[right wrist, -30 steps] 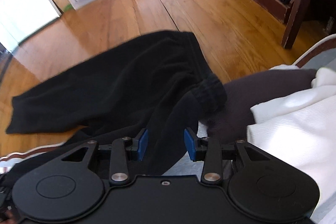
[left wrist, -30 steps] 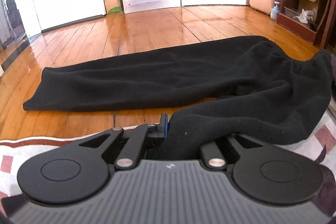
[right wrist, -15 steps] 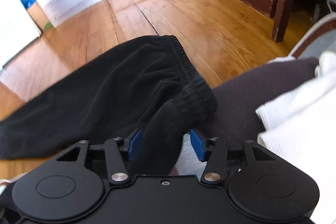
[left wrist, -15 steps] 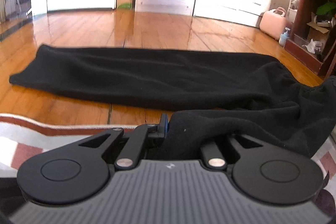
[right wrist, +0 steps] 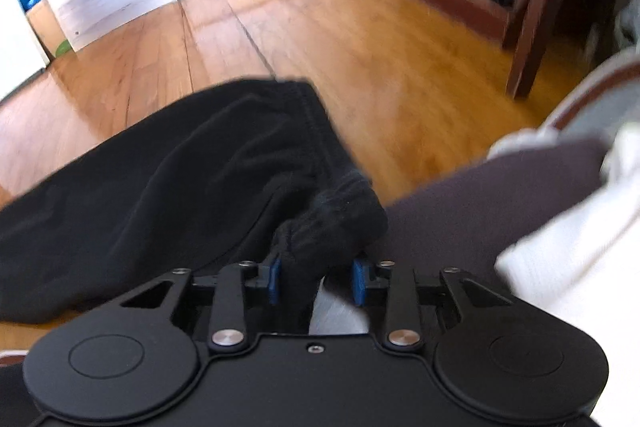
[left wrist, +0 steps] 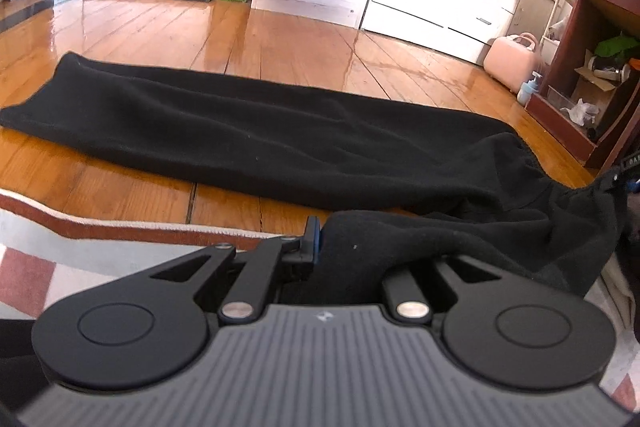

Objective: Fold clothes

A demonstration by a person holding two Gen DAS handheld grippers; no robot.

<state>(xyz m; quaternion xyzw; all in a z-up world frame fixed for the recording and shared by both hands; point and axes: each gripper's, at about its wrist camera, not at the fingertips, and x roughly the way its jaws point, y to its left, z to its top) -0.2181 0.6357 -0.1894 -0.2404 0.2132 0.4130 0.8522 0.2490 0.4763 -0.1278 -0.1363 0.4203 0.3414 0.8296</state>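
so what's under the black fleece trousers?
The long leg of the black fleece trousers lies on glossy wooden floorboards. The near bunched end overlaps a red-and-grey patterned rug. Whatever lies beneath the fabric itself is covered.

Glossy wooden floor [left wrist: 280, 43]; pink case [left wrist: 514, 61] beside dark shelf unit [left wrist: 592, 67]; blurred, perhaps chair leg [right wrist: 532, 27].

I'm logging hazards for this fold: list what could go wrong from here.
1. The right hand-held gripper is closing with only part of the black trousers waistband between its pads; it may catch too little and slip.
2. The trousers' far leg lies on bare wooden floor; lifting could drag it.
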